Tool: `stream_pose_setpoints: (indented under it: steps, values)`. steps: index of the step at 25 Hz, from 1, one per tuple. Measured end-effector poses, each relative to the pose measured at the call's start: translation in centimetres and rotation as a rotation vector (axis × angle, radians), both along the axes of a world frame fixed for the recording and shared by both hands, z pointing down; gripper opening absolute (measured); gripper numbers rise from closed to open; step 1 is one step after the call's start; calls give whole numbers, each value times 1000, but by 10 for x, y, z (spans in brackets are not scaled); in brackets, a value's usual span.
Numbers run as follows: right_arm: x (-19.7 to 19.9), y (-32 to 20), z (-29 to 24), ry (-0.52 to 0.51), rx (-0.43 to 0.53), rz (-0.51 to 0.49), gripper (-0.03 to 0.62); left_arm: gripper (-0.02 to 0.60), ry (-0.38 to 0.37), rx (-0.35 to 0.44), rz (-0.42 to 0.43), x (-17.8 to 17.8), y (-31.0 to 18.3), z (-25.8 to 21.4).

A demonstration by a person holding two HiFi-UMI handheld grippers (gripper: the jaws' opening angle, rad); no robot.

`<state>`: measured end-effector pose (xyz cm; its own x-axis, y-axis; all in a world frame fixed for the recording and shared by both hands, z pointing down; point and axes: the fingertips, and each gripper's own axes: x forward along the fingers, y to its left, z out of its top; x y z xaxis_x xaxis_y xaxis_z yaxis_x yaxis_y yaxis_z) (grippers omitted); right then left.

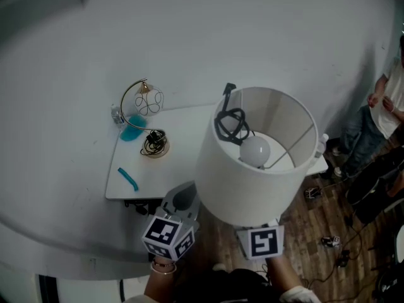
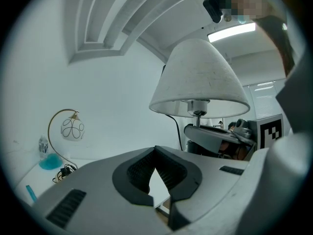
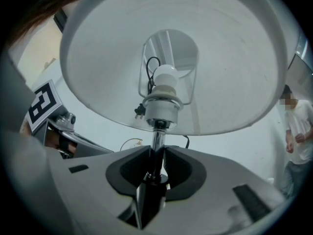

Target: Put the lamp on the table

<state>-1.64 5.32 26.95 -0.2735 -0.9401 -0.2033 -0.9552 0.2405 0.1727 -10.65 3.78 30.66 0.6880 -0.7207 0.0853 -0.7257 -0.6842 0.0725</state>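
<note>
Two b/w marker cubes point(image 1: 167, 235); R gripper point(image 3: 157, 153) on lamp point(image 1: 240, 188) stem, L gripper point(image 2: 155, 153) shut.

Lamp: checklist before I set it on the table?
1. Right claw shut on lamp stem: ok.
2. Left claw shut, empty: ok.
3. Bare table beside small lamp: ok.
4. Cord bundled in the lamp's top: ok.
5. Lamp base clear of table edge: cannot tell, hidden in every view.

arc lamp point(image 1: 149, 101) on table point(image 1: 183, 153), left of lamp point(image 1: 249, 182)
</note>
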Motion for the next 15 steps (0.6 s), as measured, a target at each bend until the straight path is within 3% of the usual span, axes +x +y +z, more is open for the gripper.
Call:
stream_pose_setpoints:
  steps: [15]
  values:
    - [-1,-7,-5,7,1,2,86,-2,13,-8,4,0,-6,-2]
